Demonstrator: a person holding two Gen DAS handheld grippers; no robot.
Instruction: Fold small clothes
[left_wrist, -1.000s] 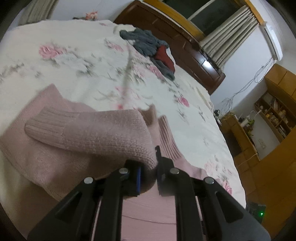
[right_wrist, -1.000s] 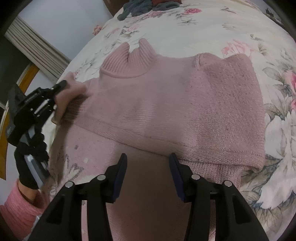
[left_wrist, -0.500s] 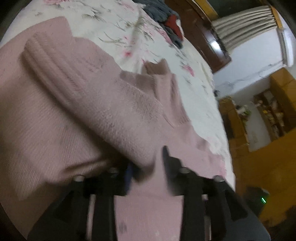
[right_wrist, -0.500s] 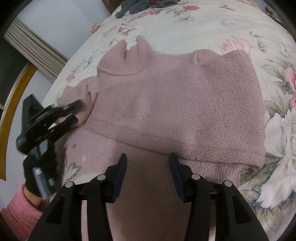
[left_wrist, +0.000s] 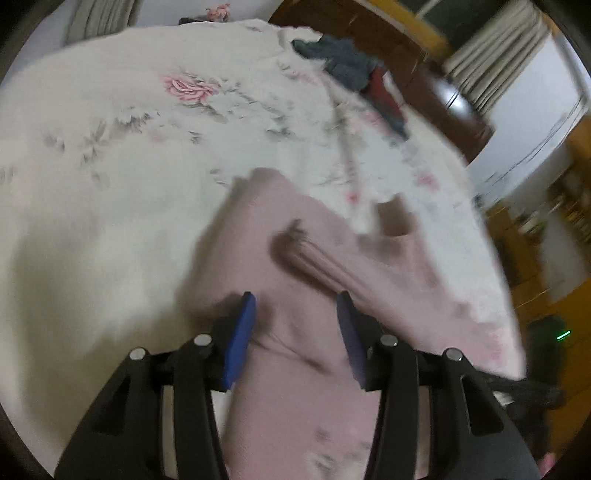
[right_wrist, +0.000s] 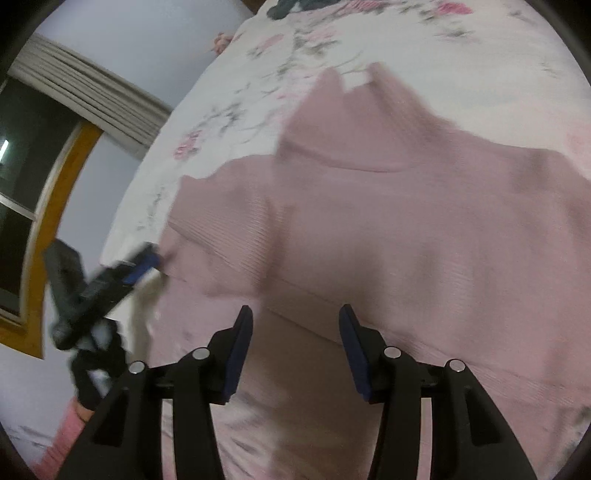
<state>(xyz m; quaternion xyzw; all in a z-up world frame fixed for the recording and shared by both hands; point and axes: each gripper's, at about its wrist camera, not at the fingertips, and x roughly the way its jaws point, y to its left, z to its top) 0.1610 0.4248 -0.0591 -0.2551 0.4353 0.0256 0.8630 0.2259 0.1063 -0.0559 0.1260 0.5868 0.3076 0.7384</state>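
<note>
- While both of your tools hung over it, the dusty-pink knitted sweater (right_wrist: 406, 229) lay flat on the white quilted bedspread with pink roses (left_wrist: 110, 155), its ribbed collar pointing away from you and its body running back beneath both tools toward you.
- Your left gripper (left_wrist: 295, 325) stood released, blue pads spread with nothing between them, over the sweater's left edge; the folded-in ribbed sleeve (left_wrist: 317, 266) lay just ahead of it, its long axis slanting from cuff at upper left down to the right.
- Your right gripper (right_wrist: 295, 332) was likewise spread and empty, over the middle of the body just short of the sleeve fold's lower edge.
- Judged from this, the left tool was nearer the left side seam and the right tool nearer the hem, so a lengthwise fold would draw the hem away from you toward the collar.
- Motion blur smeared both views. The hem sat hidden under the tools, the sweater's right side ran out of frame, and the dark grey and red clothes heaped (left_wrist: 351, 70) near the headboard were too vague to identify.
</note>
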